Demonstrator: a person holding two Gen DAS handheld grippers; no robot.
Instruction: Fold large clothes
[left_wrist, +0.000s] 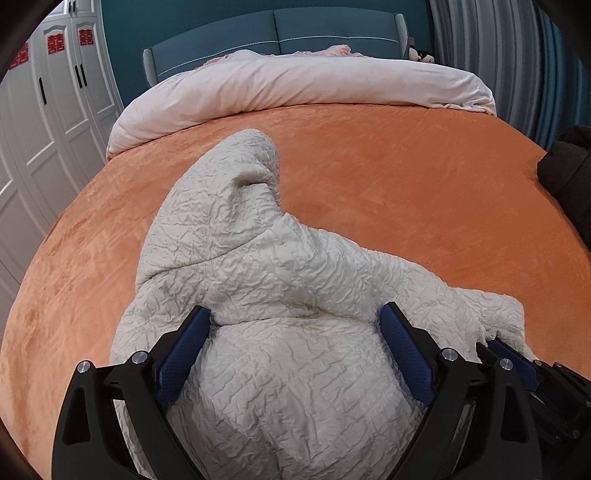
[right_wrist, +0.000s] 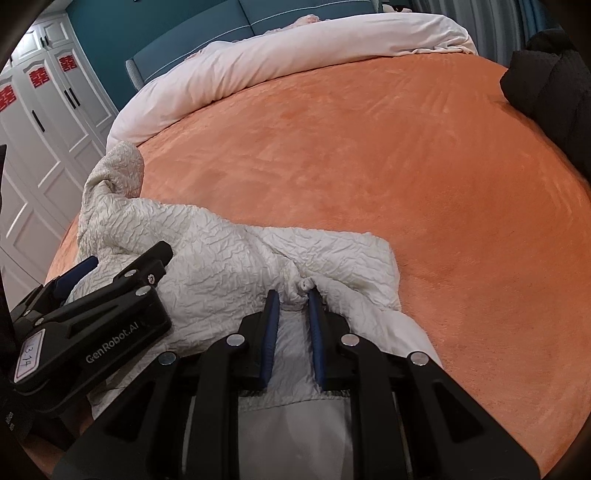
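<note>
Cream crinkle-quilted hooded jacket (left_wrist: 258, 280) lies bunched on the orange bedspread (left_wrist: 406, 177), hood toward 12 o'clock, a flap toward 3. Left gripper (left_wrist: 295, 325) straddles the jacket's bulge, jaws spread wide, blue pads (left_wrist: 181, 354) alongside the fabric. Right gripper (right_wrist: 293, 299) is narrow, pinching a gathered fold of jacket (right_wrist: 221, 258).

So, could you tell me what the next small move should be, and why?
Probably close the left tongs on the cream jacket: they stand wide with fabric bulging between them, ungripped, while the right tongs already pinch a bunched fold.
</note>
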